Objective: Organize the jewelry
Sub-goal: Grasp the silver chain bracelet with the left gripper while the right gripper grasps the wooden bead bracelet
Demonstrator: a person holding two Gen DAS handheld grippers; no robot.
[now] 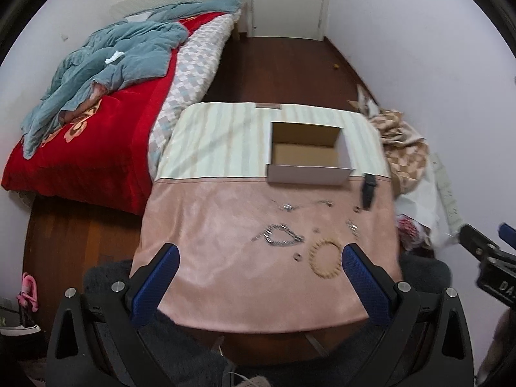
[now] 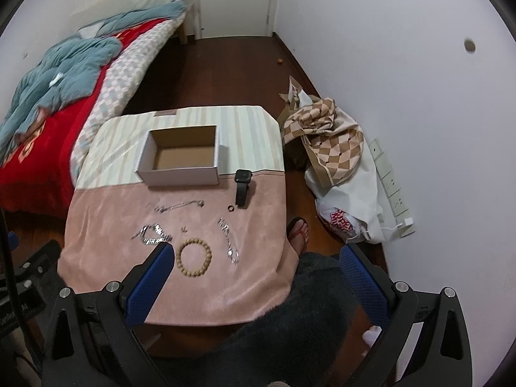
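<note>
Pink cloth covers the table, where we see a wooden bead bracelet, silver chains and a black watch lying before an open cardboard box. Our left tool and right tool are both spread wide, gripping nothing.

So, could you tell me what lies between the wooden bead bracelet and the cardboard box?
In the right wrist view, a tiny dark piece and a thin silver chain lie between bracelet and box.
</note>
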